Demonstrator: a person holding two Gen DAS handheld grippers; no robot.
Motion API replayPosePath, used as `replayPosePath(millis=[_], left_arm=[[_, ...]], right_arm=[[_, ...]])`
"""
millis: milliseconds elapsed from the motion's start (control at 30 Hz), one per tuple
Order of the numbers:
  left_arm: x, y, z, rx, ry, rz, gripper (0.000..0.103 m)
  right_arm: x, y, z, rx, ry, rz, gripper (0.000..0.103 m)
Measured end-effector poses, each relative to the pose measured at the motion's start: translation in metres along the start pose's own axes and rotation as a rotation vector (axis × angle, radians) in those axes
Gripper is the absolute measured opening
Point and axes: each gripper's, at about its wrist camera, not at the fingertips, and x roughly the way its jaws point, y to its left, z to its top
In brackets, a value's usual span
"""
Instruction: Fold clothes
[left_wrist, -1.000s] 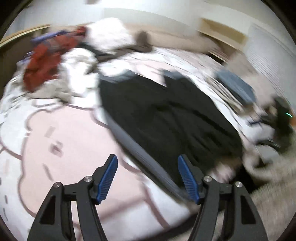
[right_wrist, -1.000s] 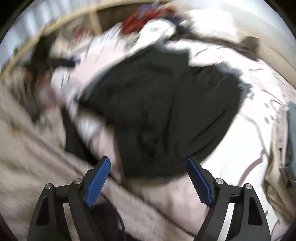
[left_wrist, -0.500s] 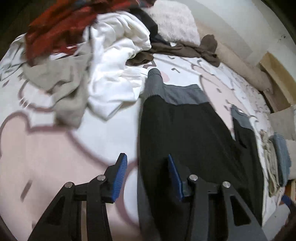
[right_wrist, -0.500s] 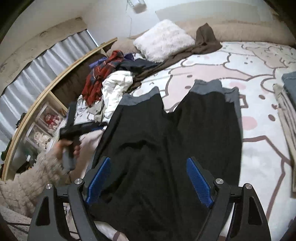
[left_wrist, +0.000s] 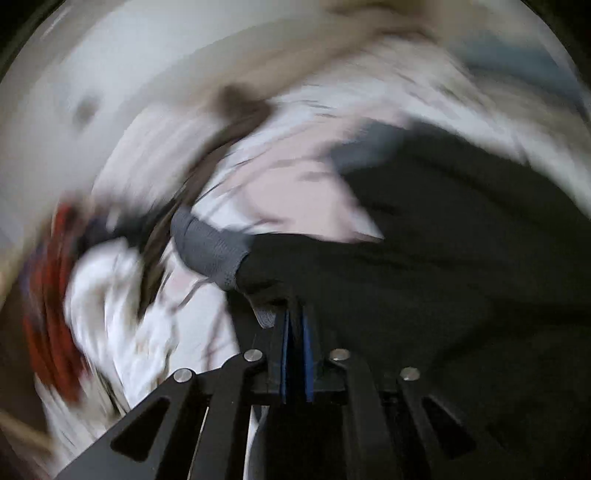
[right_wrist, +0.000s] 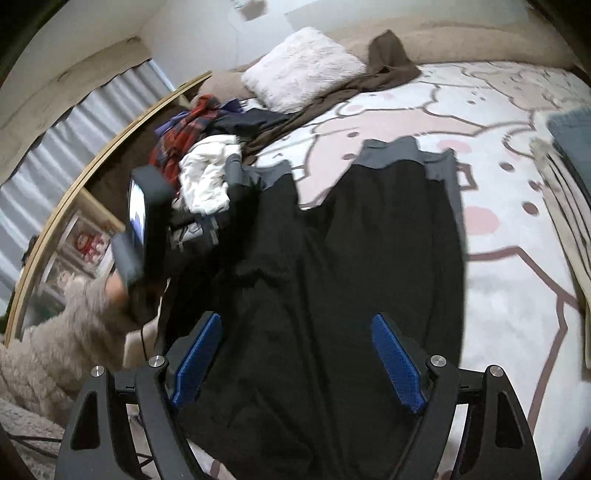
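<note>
Black pants with grey cuffs (right_wrist: 351, 266) lie spread on the bed, legs pointing away. My left gripper (left_wrist: 293, 325) is shut on the left leg's black fabric just below its grey cuff (left_wrist: 210, 251); the view is motion-blurred. From the right wrist view the left gripper (right_wrist: 207, 229) sits at the left leg's edge, which is lifted and bunched. My right gripper (right_wrist: 295, 354) is open and empty above the lower part of the pants.
A pile of unfolded clothes (right_wrist: 199, 147), red plaid, white and dark, lies at the far left. A white fluffy pillow (right_wrist: 299, 66) and a brown garment (right_wrist: 369, 77) lie at the head of the bed. Folded items (right_wrist: 569, 147) sit at the right edge.
My left gripper has closed on the left pant leg near its cuff and is swinging fast, lifting the fabric. My right gripper has stayed open over the pants.
</note>
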Motion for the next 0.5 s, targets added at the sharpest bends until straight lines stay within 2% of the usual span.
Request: replayPosePath(millis=[33, 67, 100, 133, 200, 267, 400, 500], left_arm=[[-0.004, -0.022, 0.001, 0.08, -0.007, 0.001, 0.012], [-0.009, -0.032, 0.0, 0.111, -0.019, 0.0, 0.026], [-0.016, -0.039, -0.001, 0.126, -0.033, -0.002, 0.046], [-0.023, -0.046, -0.003, 0.141, -0.047, -0.004, 0.052], [-0.035, -0.05, -0.004, 0.14, -0.063, -0.022, 0.054], [-0.044, -0.033, -0.001, 0.073, -0.054, -0.064, 0.056], [-0.032, 0.029, 0.014, -0.149, 0.022, -0.131, 0.055], [0.005, 0.071, 0.028, -0.319, 0.12, -0.22, 0.055]], right_arm=[[-0.004, -0.006, -0.001, 0.023, -0.009, -0.002, 0.084], [-0.008, -0.012, -0.003, 0.045, -0.02, -0.005, 0.084], [-0.013, -0.018, -0.005, 0.061, -0.029, -0.013, 0.084], [-0.017, -0.024, -0.007, 0.075, -0.038, -0.023, 0.084], [-0.023, -0.036, -0.011, 0.107, -0.049, -0.039, 0.084], [-0.026, -0.047, -0.015, 0.142, -0.055, -0.047, 0.084], [-0.015, -0.06, -0.022, 0.187, -0.04, -0.04, 0.084], [0.001, -0.063, -0.028, 0.191, -0.013, -0.035, 0.084]])
